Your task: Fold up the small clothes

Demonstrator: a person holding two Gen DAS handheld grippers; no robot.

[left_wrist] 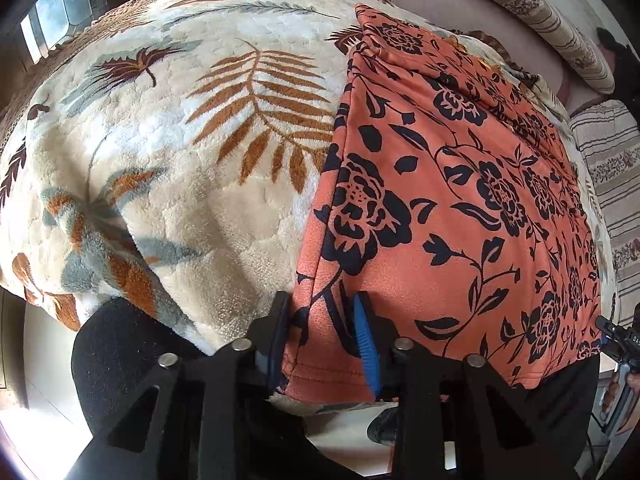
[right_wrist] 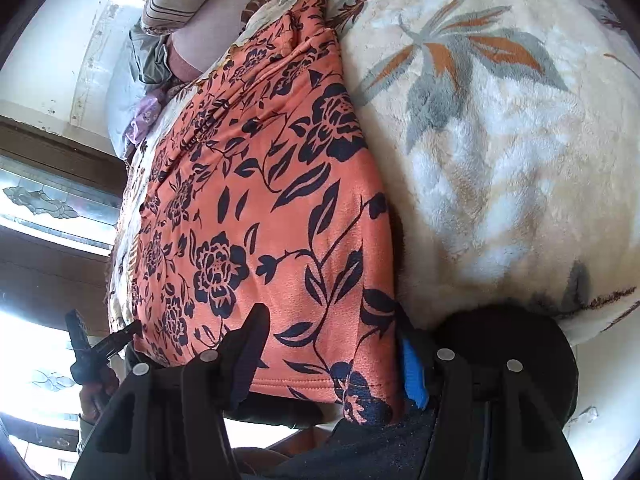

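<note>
An orange garment with black flowers [left_wrist: 448,208] lies flat on a cream fleece blanket with leaf prints [left_wrist: 180,152]. My left gripper [left_wrist: 322,340] is open, its fingers straddling the garment's near left hem corner. In the right wrist view the garment [right_wrist: 272,216] runs away from me, and my right gripper [right_wrist: 332,356] is open, its fingers on either side of the near right hem corner. Each gripper shows at the edge of the other's view: the right one [left_wrist: 616,340], the left one [right_wrist: 100,348].
Striped cushions [left_wrist: 560,28] lie past the garment's far end. A window with patterned glass [right_wrist: 48,200] is on the left of the right wrist view. The blanket's near edge drops off just below both grippers.
</note>
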